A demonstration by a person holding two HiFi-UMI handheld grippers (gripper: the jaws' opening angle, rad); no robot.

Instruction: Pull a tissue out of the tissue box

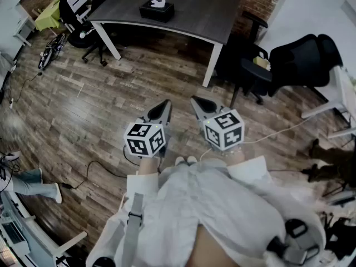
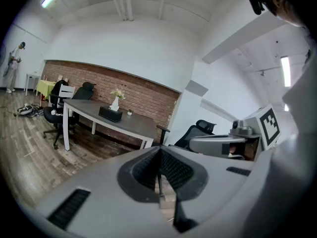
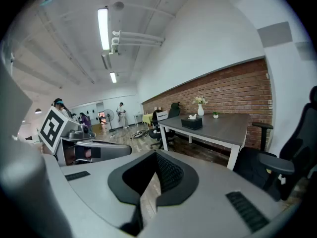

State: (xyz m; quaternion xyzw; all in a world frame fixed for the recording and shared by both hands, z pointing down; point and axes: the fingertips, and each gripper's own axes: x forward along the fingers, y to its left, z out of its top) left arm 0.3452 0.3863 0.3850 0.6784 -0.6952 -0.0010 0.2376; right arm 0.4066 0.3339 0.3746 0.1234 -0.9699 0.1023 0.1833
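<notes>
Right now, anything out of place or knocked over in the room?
Only one thing: what looks like a small bicycle lies on its side on the floor, left of the table. The tissue box sits upright, tissue poking out.

Wood-plank floor (image 1: pixel 100 93) throughout. A grey worktop (image 1: pixel 211 10) stands far, against a brick wall (image 3: pixel 233 90). Black chair (image 1: pixel 300 57) at right. White walls (image 2: pixel 129 48), strip lights (image 3: pixel 103 28) overhead.

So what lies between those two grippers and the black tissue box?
In the head view, only bare wooden plank floor, then the dark grey tabletop that bears the black tissue box.
</notes>
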